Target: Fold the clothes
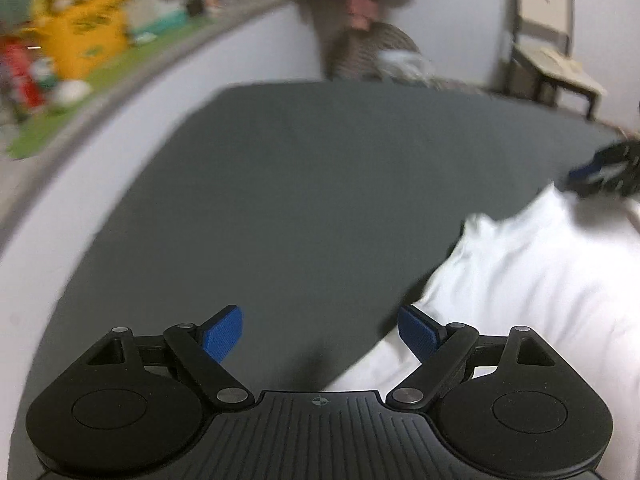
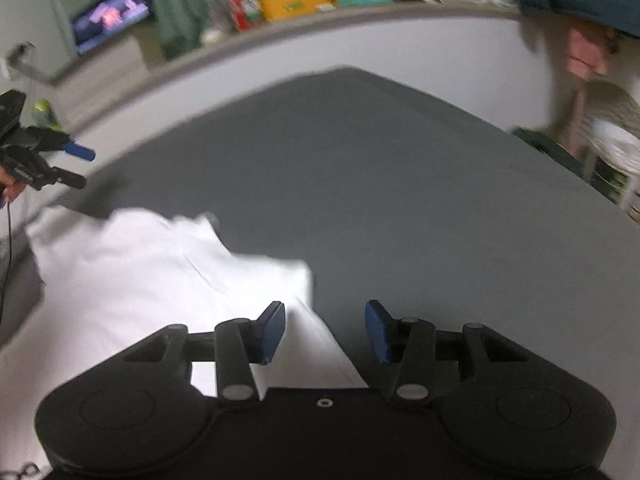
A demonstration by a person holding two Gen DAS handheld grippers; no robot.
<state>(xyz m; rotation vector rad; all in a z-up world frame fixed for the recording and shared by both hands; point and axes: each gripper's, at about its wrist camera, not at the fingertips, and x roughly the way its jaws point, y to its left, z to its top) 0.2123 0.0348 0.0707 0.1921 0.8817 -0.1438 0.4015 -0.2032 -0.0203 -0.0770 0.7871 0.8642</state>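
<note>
Left wrist view: the left gripper [image 1: 320,334] hangs with its blue pads [image 1: 223,334] spread wide and nothing between them, over a dark grey mat [image 1: 300,200] that fills the ground ahead. Just beside its right finger, and running off to the right of the claw, lies the white garment [image 1: 520,280], crumpled into soft folds; whether that pad touches the cloth cannot be told. Farther out on the same side, at the far corner of the garment, the right gripper [image 1: 600,174] shows as a dark blur with a blue tip. Beyond the mat, ahead of the claw, stands a pale wall, with a yellow box [image 1: 84,36] on a ledge up to the left and a folding chair [image 1: 548,40] up to the right. From the right wrist view, the right gripper [image 2: 325,330] holds its fingers partly apart, over the edge of the same white garment [image 2: 160,280]: a strip of cloth runs between the fingers, though neither pad presses on it. The garment spreads away to the left of this claw across the grey mat [image 2: 400,180]. Farther left, the left gripper [image 2: 76,166] hovers above the cloth's far corner, and a lit screen [image 2: 114,12] glows on the wall behind.
</note>
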